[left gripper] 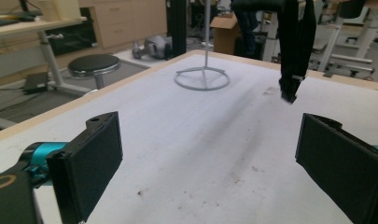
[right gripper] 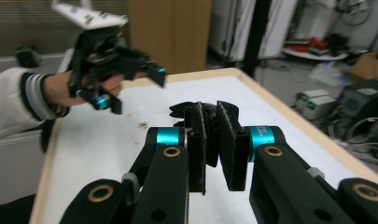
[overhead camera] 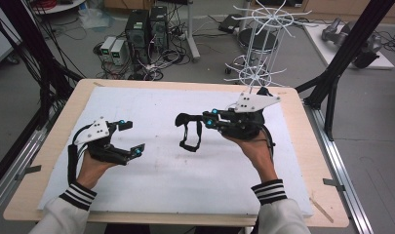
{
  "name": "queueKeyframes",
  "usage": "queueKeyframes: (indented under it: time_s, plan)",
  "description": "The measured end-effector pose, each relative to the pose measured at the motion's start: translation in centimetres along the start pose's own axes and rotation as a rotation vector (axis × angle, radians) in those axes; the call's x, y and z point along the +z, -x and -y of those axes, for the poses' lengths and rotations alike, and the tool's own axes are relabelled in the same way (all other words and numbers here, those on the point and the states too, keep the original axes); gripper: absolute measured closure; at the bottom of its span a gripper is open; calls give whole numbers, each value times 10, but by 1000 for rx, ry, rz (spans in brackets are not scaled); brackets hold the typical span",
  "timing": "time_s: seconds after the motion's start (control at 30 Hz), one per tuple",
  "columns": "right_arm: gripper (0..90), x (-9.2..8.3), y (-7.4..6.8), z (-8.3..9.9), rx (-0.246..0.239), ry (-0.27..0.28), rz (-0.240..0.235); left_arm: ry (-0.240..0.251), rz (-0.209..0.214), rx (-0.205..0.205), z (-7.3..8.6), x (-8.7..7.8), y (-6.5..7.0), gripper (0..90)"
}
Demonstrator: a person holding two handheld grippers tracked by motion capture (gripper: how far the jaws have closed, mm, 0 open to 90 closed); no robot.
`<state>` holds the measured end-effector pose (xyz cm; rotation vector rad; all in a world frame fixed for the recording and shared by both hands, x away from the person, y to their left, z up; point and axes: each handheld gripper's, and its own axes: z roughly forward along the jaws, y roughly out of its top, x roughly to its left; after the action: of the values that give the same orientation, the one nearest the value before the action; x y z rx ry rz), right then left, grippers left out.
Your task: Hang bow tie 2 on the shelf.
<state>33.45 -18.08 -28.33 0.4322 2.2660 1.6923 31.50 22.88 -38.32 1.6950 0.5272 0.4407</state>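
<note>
High view first: the right gripper (overhead camera: 210, 118) is clamped on a floppy black fabric strap thing (overhead camera: 189, 130), pinched at its top end, so the loops dangle below and ahead of the jaws, just off the white foam table cover (overhead camera: 151, 102). The left gripper (overhead camera: 132, 138) sits well apart from it, jaws spread wide with nothing between them.

Left gripper view: the strap (left gripper: 295, 46) hangs up ahead, beyond the right-hand pad (left gripper: 340, 168), not between the pads yet. If the jaws close from here I reckon they just bite air.

Right gripper view: the pads (right gripper: 196, 144) squeeze a thin bit of the fabric. That's a skimpy hold, so a tug from the other gripper could pull it free, or the swinging loops might snag the white wire rack (overhead camera: 261, 44) beyond the gripper.
</note>
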Motion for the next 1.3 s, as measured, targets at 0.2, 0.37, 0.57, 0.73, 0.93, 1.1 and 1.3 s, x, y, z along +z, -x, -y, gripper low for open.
queueKeyframes:
  time_s: [0.2,0.37,0.57,0.73,0.93,1.1,1.3]
  plan:
    - [827,-14,3,2,5,34,75,20,-43,-22,15,-12,-1,77]
    - [827,-24,7,4,13,53,126,26,-70,-25,25,-17,-1,77]
    - [827,-34,12,5,22,90,199,34,-86,-37,39,-18,0,77]
    - [827,-44,17,6,32,106,271,70,-109,-54,48,-21,1,77]
    - [827,-56,24,8,45,131,332,84,-115,-57,53,-22,1,77]
    - [827,-62,28,9,54,137,376,109,-130,-54,58,-24,1,77]
    - [827,-67,34,10,69,153,430,127,-142,-54,63,-28,0,77]
